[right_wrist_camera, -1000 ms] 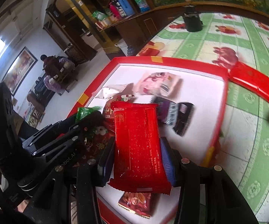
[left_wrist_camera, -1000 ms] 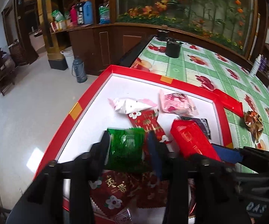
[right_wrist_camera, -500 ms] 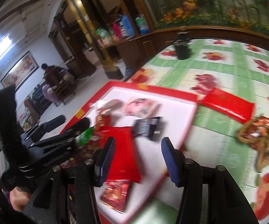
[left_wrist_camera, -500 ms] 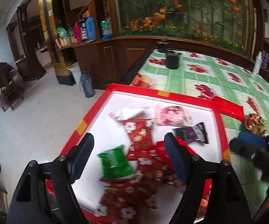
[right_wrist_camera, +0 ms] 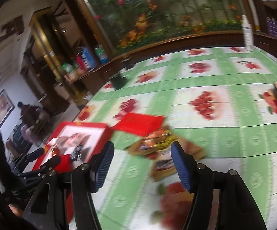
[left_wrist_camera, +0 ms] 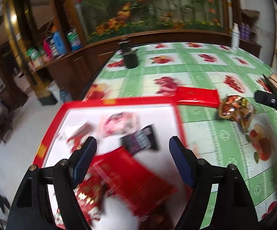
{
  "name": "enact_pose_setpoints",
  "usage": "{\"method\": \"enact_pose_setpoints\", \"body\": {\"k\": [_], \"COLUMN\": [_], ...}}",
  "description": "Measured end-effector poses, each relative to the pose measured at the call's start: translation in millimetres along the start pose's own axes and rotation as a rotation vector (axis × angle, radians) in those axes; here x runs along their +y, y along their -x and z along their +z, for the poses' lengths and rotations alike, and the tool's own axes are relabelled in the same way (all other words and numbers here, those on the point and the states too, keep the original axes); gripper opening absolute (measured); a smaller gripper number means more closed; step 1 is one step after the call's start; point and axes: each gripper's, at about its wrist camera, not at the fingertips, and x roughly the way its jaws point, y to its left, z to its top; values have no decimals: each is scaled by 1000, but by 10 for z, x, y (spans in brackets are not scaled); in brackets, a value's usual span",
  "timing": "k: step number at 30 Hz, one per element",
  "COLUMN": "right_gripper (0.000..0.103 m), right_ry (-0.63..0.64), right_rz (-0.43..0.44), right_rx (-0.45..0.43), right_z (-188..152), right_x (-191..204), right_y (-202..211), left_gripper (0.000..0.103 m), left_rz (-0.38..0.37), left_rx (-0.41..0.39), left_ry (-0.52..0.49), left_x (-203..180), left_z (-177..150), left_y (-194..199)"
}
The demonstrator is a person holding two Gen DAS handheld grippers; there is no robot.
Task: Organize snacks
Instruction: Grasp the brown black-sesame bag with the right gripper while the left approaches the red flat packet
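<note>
We are holding both grippers, left (left_wrist_camera: 132, 149) and right (right_wrist_camera: 142, 155), wide apart and empty. Blur is smearing the packets (left_wrist_camera: 136, 180) at the tray's (left_wrist_camera: 119, 101) near edge, so we are failing to read them.

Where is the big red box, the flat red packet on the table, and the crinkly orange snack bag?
red box (left_wrist_camera: 117, 101), left wrist view, on its far rim.
flat red packet (left_wrist_camera: 197, 96), left wrist view, on its middle.
orange snack bag (left_wrist_camera: 236, 110), left wrist view, on its middle.

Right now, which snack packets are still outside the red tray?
Two: the flat red packet lying against the red tray at its far corner, and the crumpled orange-yellow packet further right on the tablecloth.
</note>
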Motion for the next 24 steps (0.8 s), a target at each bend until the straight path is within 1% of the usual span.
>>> {"method": "enact_pose_setpoints", "body": {"k": [1, 5, 7, 10, 12, 14, 15, 17, 20, 23, 24], "right_gripper": [73, 73, 75, 75, 75, 75, 75, 74, 72, 72, 72], "right_ry": [10, 69, 121, 193, 248, 293, 300, 280, 257, 217, 202], "right_rz": [-17, -58, -61, -70, -97, -145, -151, -131, -124, -126, -129], "right_rx": [9, 43, 80, 122, 149, 182, 198, 203, 214, 220, 224], "right_z": [29, 87, 98, 83, 70, 40, 26, 8, 8, 17, 10], "right_x": [-37, -81, -15, 106, 180, 217, 213, 157, 56, -88, -156], "right_y": [-29, -134, -232, -396, -519, -628, -669, -674, -624, -557, -530], "left_gripper": [78, 78, 78, 78, 79, 81, 81, 81, 81, 81, 81], "left_rz": [-5, 2, 9, 0, 2, -7, -11, -29, -56, -112, -119], "left_rx": [-11, -42, -51, -62, -54, -40, -30, -10, 40, 128, 149], "left_ry": [-36, -135, -178, -227, -245, -257, -261, -275, -281, -214, -191], "left_x": [-83, -256, -320, -372, -400, -427, -443, -499, -596, -701, -728], "left_z": [67, 279, 382, 494, 544, 581, 601, 627, 667, 779, 815], "left_y": [-9, -61, -95, -129, -175, -234, -267, -331, -456, -618, -659]}}
